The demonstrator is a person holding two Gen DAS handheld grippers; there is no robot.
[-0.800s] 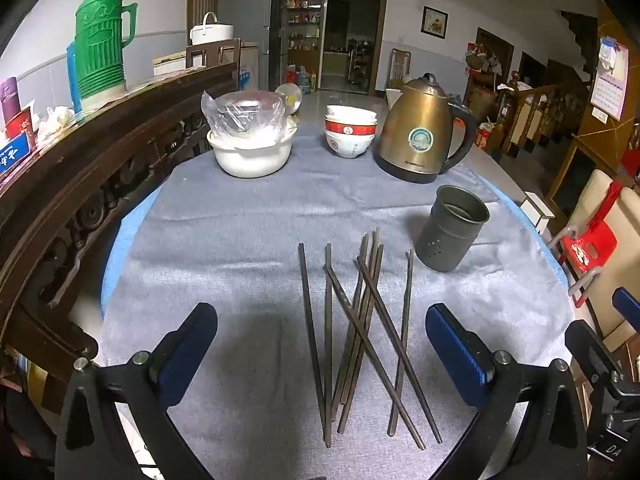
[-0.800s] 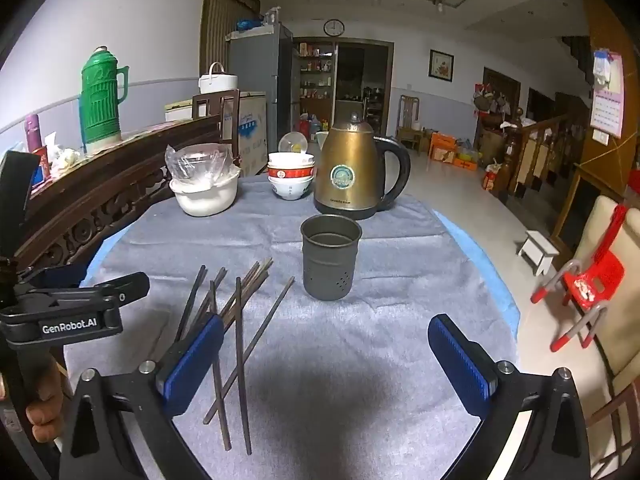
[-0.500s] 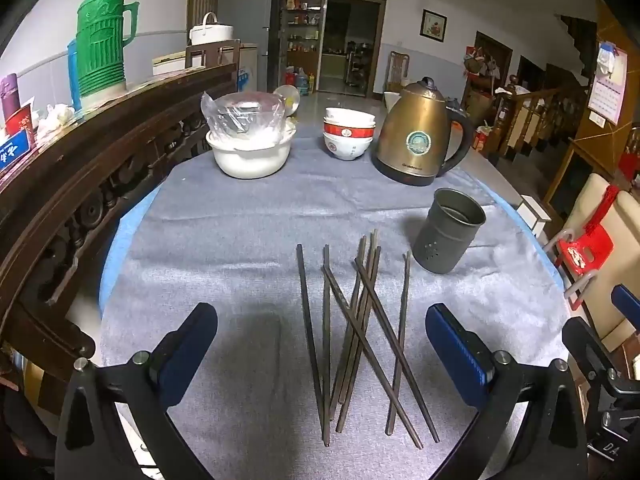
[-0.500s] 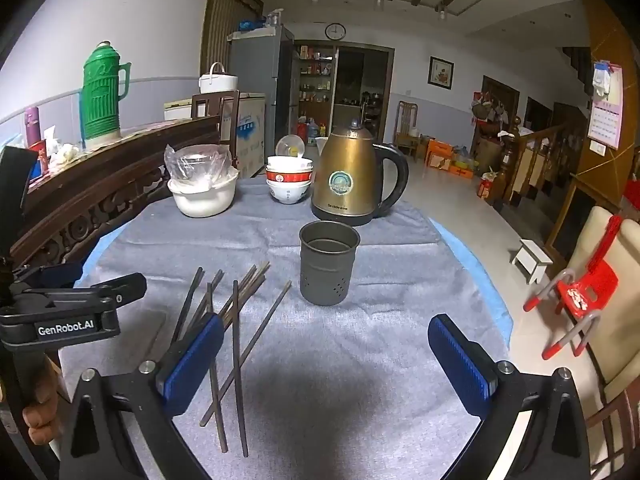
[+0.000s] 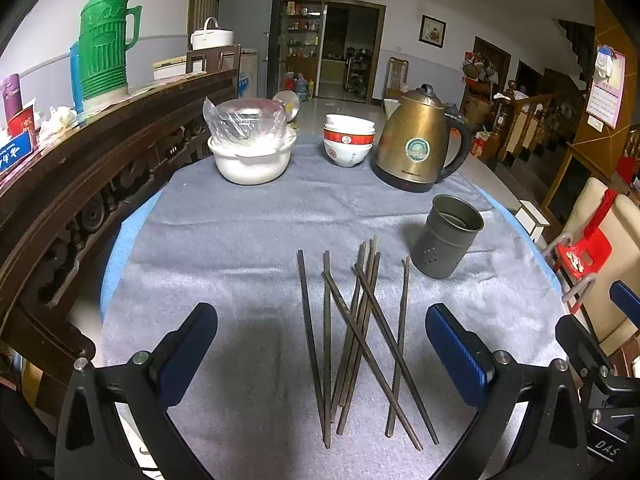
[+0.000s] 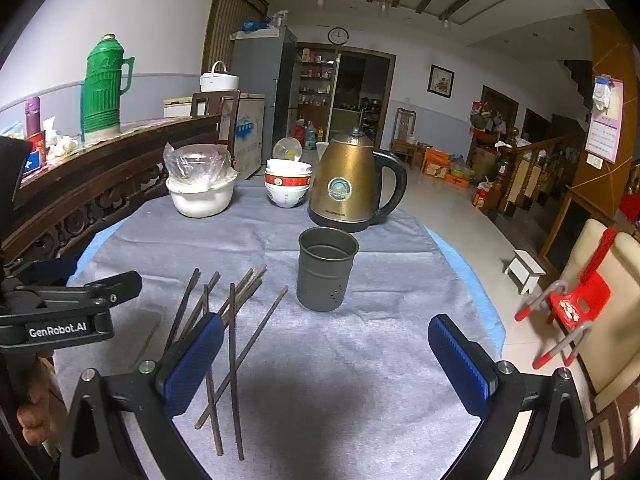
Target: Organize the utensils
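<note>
Several dark chopsticks [image 5: 360,336] lie loosely crossed on the grey cloth, between the wide-open jaws of my left gripper [image 5: 320,348]. They also show in the right wrist view [image 6: 232,320], at the left. A grey metal utensil cup [image 5: 446,236] stands upright and looks empty, to the right of and beyond the chopsticks; in the right wrist view the cup [image 6: 326,268] is ahead of centre. My right gripper [image 6: 324,356] is open and empty above the cloth, its left finger over the chopsticks' near ends.
A gold kettle [image 5: 418,148], stacked bowls [image 5: 348,144] and a white covered bowl [image 5: 250,148] stand at the table's far side. A dark carved wooden rail [image 5: 60,200] runs along the left. A red stool [image 6: 572,308] and chair are off the table to the right.
Both grippers have risen and drawn back slightly; the table items sit a little lower in view. Nothing was grasped and the chopsticks have not moved.
</note>
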